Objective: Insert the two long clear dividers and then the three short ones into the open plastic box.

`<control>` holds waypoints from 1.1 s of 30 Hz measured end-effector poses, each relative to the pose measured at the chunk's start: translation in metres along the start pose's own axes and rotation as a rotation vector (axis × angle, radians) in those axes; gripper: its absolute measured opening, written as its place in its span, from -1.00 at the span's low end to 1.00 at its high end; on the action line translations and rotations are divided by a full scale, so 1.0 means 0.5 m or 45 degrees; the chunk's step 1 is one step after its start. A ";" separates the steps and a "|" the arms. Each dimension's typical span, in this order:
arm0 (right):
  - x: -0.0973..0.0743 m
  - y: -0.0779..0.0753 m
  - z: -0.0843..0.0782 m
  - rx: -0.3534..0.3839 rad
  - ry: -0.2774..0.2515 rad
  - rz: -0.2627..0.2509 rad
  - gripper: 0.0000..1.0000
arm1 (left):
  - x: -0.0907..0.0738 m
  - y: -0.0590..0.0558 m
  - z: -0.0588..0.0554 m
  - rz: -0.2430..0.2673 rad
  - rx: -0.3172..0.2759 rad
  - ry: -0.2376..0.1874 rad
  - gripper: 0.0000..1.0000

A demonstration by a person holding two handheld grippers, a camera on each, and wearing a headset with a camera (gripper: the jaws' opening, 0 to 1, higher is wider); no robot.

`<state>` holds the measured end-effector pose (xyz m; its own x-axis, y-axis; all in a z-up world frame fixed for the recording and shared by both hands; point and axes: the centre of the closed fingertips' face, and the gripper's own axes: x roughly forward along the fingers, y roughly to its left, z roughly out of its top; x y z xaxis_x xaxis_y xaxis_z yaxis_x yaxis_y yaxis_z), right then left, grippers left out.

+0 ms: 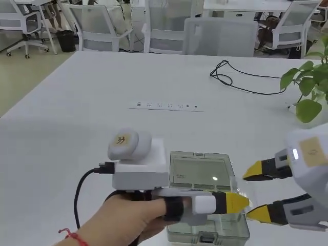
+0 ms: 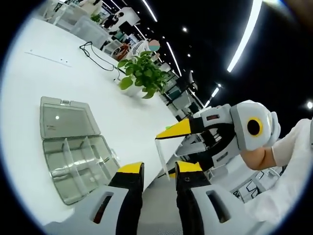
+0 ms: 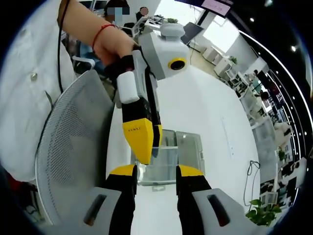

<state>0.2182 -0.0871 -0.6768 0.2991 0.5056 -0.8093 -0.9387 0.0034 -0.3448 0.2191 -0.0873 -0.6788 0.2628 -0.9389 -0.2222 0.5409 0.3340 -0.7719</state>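
Observation:
The clear plastic box (image 1: 205, 230) lies open near the table's front edge, lid (image 1: 200, 171) folded back. In the left gripper view the box (image 2: 73, 171) has clear dividers standing in its tray. A short clear divider (image 2: 160, 154) hangs upright to the right of the box. It spans the tips of my right gripper (image 1: 251, 193), one end at each yellow jaw. My left gripper (image 1: 241, 202) reaches over the box toward it. In its own view the left gripper (image 2: 159, 169) has its jaws apart on either side of the divider. The left gripper's yellow tip (image 3: 144, 147) hangs just above my right gripper (image 3: 156, 171).
A leafy plant (image 1: 307, 87) stands at the table's right edge, with a black cable (image 1: 241, 77) looped beside it. A flush power strip (image 1: 166, 106) sits mid-table. Office chairs (image 1: 220, 36) line the far side. A grey mesh chair (image 3: 73, 137) stands behind the person.

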 end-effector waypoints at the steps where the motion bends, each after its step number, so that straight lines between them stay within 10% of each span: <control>1: -0.001 0.000 0.002 -0.002 -0.002 0.000 -0.35 | 0.000 -0.001 -0.001 -0.003 -0.003 0.001 -0.58; 16: 0.000 0.004 0.015 -0.011 0.003 -0.001 -0.35 | 0.001 -0.016 -0.007 -0.046 -0.043 0.009 -1.00; 33: 0.003 0.005 0.020 -0.033 0.005 -0.009 -0.33 | -0.002 -0.008 -0.006 -0.035 -0.076 -0.013 -1.00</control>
<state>0.2145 -0.0777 -0.6743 0.3067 0.5019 -0.8087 -0.9318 -0.0151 -0.3627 0.2141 -0.0883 -0.6772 0.2570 -0.9466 -0.1946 0.4995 0.3025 -0.8118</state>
